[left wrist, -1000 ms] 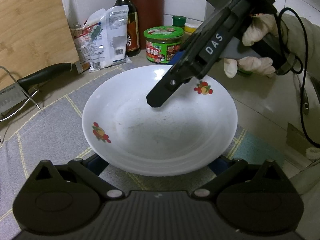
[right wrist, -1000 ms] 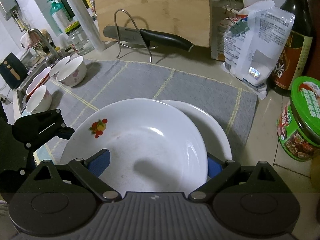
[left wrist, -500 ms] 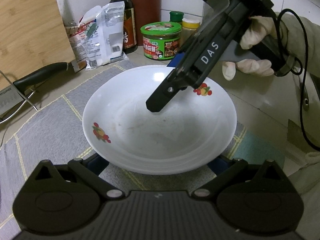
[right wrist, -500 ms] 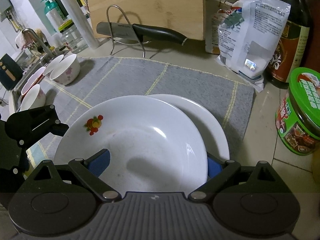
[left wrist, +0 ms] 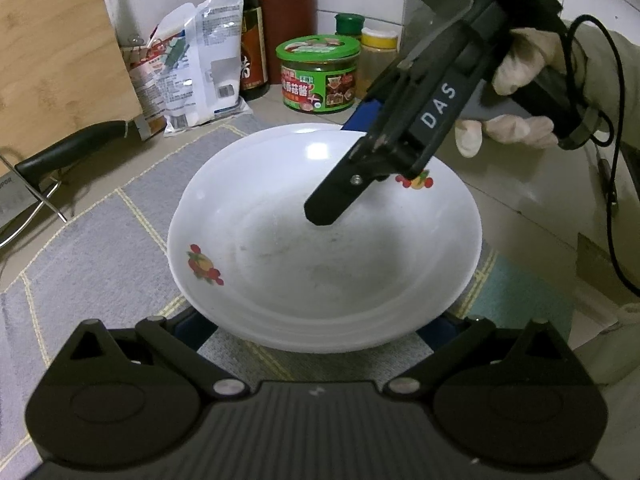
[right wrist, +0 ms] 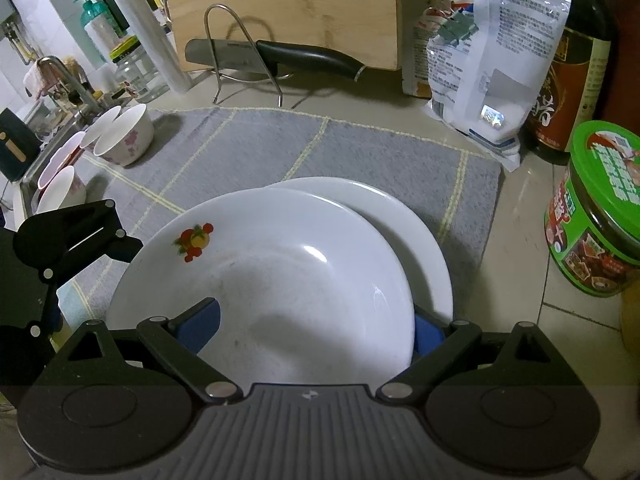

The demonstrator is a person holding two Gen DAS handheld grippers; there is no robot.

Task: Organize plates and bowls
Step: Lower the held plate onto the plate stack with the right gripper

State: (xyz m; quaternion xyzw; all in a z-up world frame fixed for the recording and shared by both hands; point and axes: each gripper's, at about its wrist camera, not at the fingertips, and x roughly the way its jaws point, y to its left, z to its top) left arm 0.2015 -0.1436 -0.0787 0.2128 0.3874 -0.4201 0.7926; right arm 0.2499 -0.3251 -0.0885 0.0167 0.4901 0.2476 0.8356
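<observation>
On the grey mat [right wrist: 248, 148], the landmark for what follows, the fruit-printed plate [left wrist: 320, 248] sits slightly offset on a plain white plate [right wrist: 416, 232], whose rim shows along the far and right side in the right wrist view. The stack lies at the mat's right end, close to its right edge, with bare desk [right wrist: 524, 216] beyond. Off that edge stands a green-lidded jar [right wrist: 600, 216]; behind the mat's far right corner are a white packet [right wrist: 488, 64] and a dark bottle [right wrist: 576, 64]. Behind the far edge lean a cutting board [right wrist: 288, 4] and a knife [right wrist: 288, 56] on a wire stand. The mat's left half is open up to the small bowls [right wrist: 128, 136] near its left end.

The right claw [right wrist: 316, 332] is spread wide, one blue pad [right wrist: 200, 320] over the fruit-printed plate, the other outside its rim; contact cannot be told. The left claw [left wrist: 316, 330] is likewise spread, straddling the stack's opposite rim, its fingertips hidden below the plates.
</observation>
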